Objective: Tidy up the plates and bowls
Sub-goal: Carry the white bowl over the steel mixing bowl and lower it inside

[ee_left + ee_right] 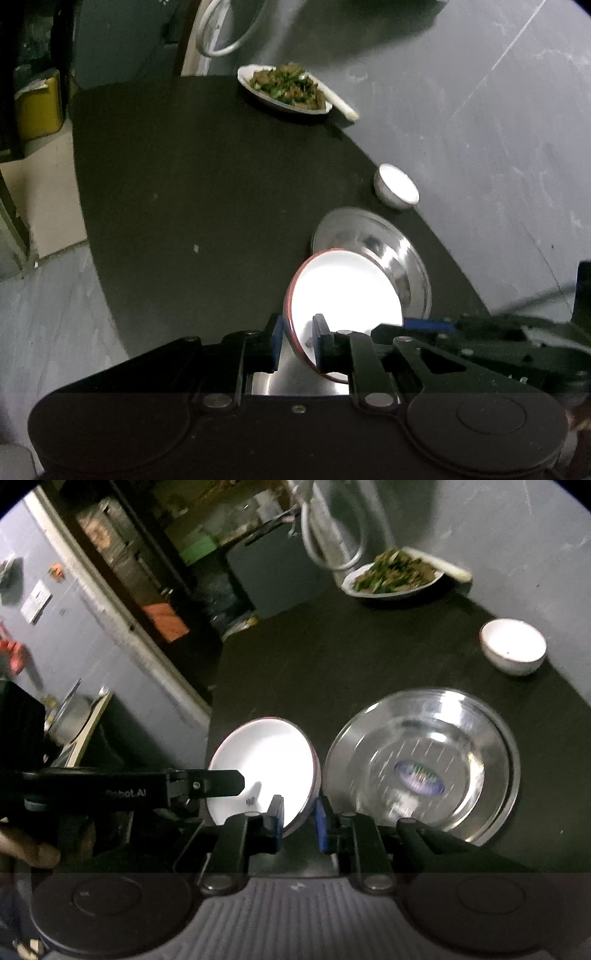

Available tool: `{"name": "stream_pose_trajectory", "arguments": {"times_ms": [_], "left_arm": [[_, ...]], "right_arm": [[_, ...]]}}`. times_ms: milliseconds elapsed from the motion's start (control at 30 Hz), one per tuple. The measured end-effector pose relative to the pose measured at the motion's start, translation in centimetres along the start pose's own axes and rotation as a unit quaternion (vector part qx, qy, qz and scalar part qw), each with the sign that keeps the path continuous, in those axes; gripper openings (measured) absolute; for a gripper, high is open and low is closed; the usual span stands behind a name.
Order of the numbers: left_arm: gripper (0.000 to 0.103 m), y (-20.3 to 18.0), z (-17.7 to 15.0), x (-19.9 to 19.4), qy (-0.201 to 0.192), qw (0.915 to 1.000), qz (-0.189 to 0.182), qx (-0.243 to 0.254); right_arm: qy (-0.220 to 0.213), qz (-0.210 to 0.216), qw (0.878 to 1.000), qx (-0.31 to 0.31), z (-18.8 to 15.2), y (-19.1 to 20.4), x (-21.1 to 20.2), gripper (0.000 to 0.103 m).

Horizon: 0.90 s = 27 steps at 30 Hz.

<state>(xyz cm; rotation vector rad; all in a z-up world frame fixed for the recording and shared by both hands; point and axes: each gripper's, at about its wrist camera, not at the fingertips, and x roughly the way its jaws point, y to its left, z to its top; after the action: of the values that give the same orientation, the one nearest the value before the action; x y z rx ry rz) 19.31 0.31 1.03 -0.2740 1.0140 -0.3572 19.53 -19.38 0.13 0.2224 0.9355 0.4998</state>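
Observation:
A white plate with a red rim (343, 291) is tilted above the black round table (207, 192), next to a steel plate (384, 254). My left gripper (298, 343) is shut on its near rim. My right gripper (300, 821) also straddles the white plate's rim (266, 760), its jaws close around it. The steel plate (424, 764) lies flat to the right. A small white bowl (397, 186) stands beyond it; it also shows in the right wrist view (513, 646).
A white dish of cooked greens and meat (284, 88) with a white spoon (338, 98) sits at the table's far edge, also in the right wrist view (393, 574). The grey floor (480, 92) surrounds the table. Shelves and boxes (122, 561) stand at the left.

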Motion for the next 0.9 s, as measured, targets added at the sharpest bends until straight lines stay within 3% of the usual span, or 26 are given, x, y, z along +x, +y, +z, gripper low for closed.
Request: {"name": "stream_pose_trajectory", "arguments": {"times_ms": [267, 900], "left_arm": [[0.018, 0.5, -1.6, -0.2, 0.033, 0.9994, -0.005, -0.008], [0.022, 0.9, -2.2, 0.9, 0.068, 0.9975, -0.007, -0.02]], "right_arm": [[0.032, 0.012, 0.999, -0.018, -1.6, 0.8, -0.5, 0.02], [0.091, 0.013, 0.996, -0.001, -2.5, 0.6, 0.9, 0.028]]}}
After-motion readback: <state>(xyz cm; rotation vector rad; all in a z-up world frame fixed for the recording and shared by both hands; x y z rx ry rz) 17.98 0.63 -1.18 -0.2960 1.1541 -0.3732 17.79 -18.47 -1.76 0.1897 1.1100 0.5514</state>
